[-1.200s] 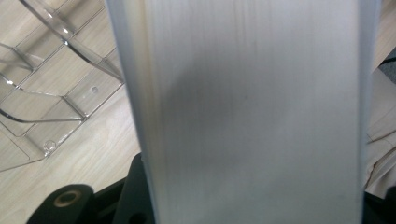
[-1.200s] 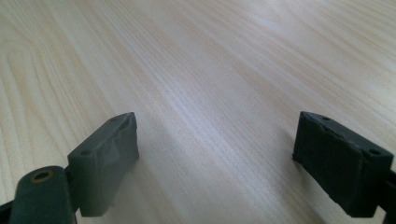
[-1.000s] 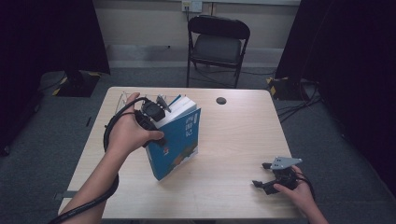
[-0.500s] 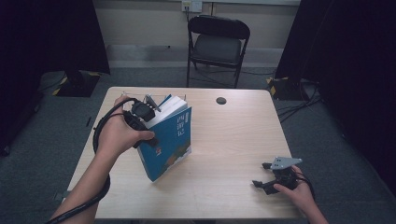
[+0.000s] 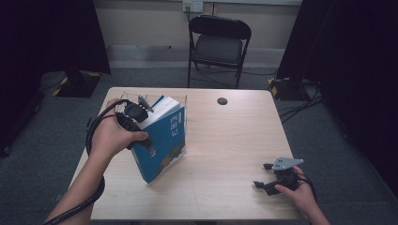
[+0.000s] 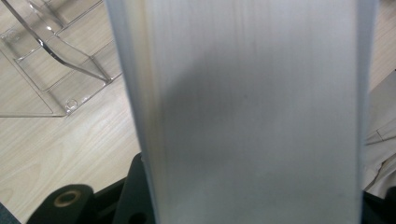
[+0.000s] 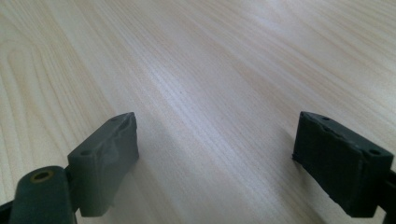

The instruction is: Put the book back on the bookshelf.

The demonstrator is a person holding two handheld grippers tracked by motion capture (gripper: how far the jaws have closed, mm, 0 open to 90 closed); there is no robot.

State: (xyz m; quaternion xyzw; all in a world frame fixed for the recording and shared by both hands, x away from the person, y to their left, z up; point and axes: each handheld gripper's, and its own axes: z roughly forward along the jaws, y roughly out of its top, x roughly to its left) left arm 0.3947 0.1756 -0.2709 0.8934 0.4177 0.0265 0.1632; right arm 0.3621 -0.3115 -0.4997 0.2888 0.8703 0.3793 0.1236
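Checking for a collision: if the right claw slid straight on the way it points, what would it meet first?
Probably nothing: the right claw stands open over bare table, pointing left toward the book, still far off.

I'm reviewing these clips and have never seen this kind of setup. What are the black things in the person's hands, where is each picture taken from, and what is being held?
A person sits at a wooden table with a hand-held two-jaw gripper in each hand. One camera looks down from above; the other two ride on the grippers and look along their jaws.

The left gripper is clamped on a thick blue book, which stands tilted on the table. In the left gripper view the pale page edges are right in front of the camera, with a clear plastic stand behind on the table.

The right gripper rests near the front right of the table; the right gripper view shows its jaws apart over bare wood, holding nothing.

A folding chair stands beyond the table.
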